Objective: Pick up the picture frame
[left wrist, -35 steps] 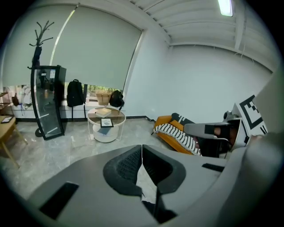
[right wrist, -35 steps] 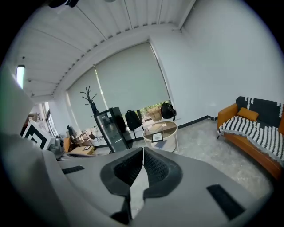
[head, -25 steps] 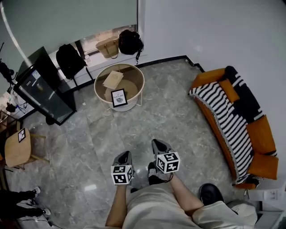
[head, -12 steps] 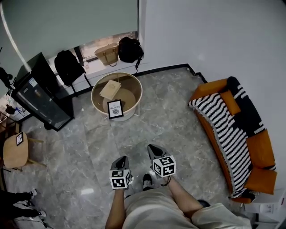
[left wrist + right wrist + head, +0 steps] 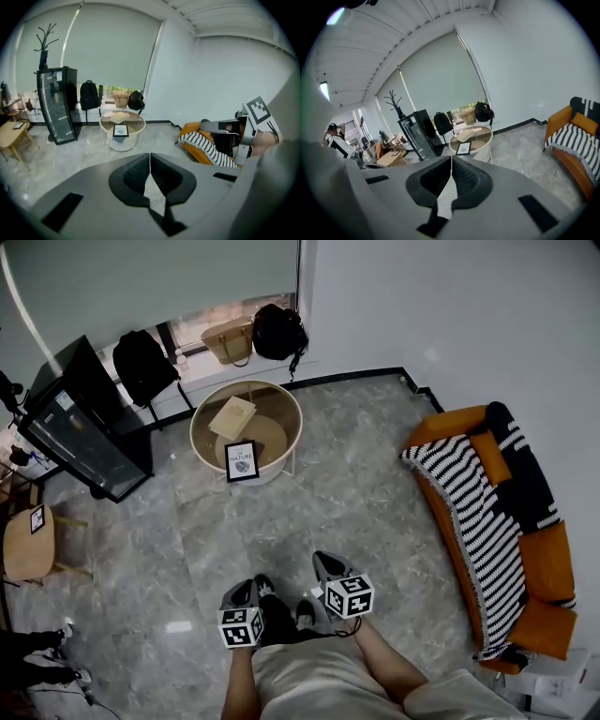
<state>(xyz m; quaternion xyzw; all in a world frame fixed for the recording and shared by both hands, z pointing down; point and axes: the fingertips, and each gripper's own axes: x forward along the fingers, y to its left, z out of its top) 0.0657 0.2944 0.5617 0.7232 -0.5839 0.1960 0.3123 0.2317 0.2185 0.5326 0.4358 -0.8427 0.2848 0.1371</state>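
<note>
Nothing is held yet. The left gripper (image 5: 238, 601) has its jaws pressed together with nothing between them, as its own view shows (image 5: 150, 161). The right gripper (image 5: 333, 573) is the same: jaws closed tight and empty (image 5: 451, 164). Both sit low and near, just in front of the person's legs, pointing toward the far side of the room.

The small black-edged picture frame (image 5: 242, 461) with a white print stands upright on the near edge of a cream round table (image 5: 292, 427) with thin white legs. It faces the person and is well apart from both grippers, across open grey marble-tile floor (image 5: 375, 493). It also shows in the left gripper view (image 5: 120, 131) and in the right gripper view (image 5: 463, 148). A tan book (image 5: 233, 416) lies flat on the table just behind the frame.

Judged step: approach, with the reach not begun.

Risks:
- Arriving with the jaws closed would poke the frame instead of straddling it, and it would likely tip back onto the book or off the near rim.
- The frame is thin and upright, so an off-centre pinch on one edge could twist it or let it slip.
- The table looks light, so a bump on its rim could shake the frame over.
- The tall black glass-front cabinet (image 5: 80, 432) stands left of the table, so a wide left swing could clip it.
</note>
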